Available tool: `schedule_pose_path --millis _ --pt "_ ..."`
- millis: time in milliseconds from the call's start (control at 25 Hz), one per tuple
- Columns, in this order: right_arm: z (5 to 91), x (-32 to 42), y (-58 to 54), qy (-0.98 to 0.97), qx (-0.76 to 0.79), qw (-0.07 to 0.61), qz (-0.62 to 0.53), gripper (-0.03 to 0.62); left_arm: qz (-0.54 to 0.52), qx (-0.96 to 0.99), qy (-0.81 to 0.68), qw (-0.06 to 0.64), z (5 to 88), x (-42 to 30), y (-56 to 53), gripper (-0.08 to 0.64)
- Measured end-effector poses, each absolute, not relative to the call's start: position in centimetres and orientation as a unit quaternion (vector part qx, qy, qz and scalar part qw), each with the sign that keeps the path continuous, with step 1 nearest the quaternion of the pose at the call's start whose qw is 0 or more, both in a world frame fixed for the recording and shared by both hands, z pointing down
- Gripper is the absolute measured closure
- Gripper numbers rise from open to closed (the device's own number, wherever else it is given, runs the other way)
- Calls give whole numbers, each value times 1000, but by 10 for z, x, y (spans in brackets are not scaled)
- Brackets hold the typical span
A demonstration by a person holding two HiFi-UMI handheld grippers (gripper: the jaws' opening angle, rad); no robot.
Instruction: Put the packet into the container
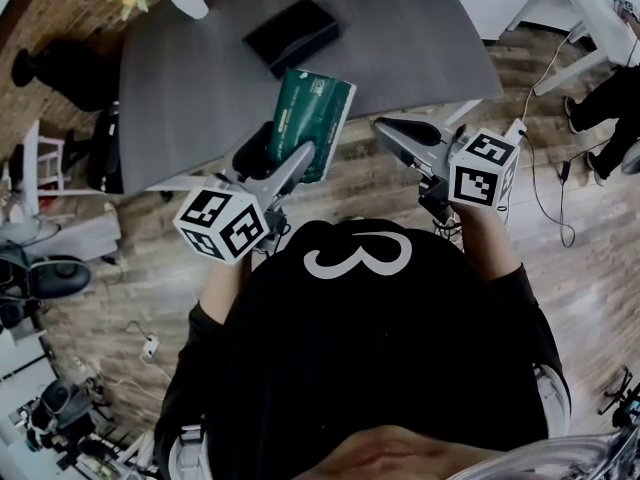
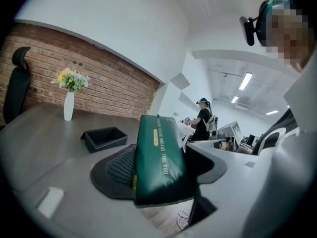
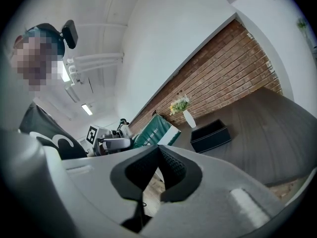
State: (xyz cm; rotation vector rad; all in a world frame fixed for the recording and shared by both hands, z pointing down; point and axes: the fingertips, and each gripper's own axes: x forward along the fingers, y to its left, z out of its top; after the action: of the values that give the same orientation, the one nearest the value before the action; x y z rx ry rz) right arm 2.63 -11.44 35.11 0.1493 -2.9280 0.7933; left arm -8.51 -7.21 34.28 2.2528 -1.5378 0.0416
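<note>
Head view: the left hand-held gripper clamps a green packet, which is in the air over the near edge of the grey worktop. The black container sits open farther back, apart from the packet. The right hand-held gripper is off the worktop's edge.

Left gripper view: the packet stands on edge between the jaw pads (gold print along its face), with the container beyond.

Right gripper view: its jaw tips meet with nothing between them.
</note>
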Motion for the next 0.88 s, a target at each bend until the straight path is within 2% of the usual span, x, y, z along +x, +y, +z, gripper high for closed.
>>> schedule_pose_path --millis 200,600,880 --pt "363 25 -113 -961 49 59 266 591 29 818 -544 185 345 -88 -75 222" --pt "366 -48 -188 -949 87 71 296 591 69 833 -520 176 345 -173 -163 225" --pt "372 -70 -220 -939 128 62 314 591 102 854 -486 155 346 -198 -209 227"
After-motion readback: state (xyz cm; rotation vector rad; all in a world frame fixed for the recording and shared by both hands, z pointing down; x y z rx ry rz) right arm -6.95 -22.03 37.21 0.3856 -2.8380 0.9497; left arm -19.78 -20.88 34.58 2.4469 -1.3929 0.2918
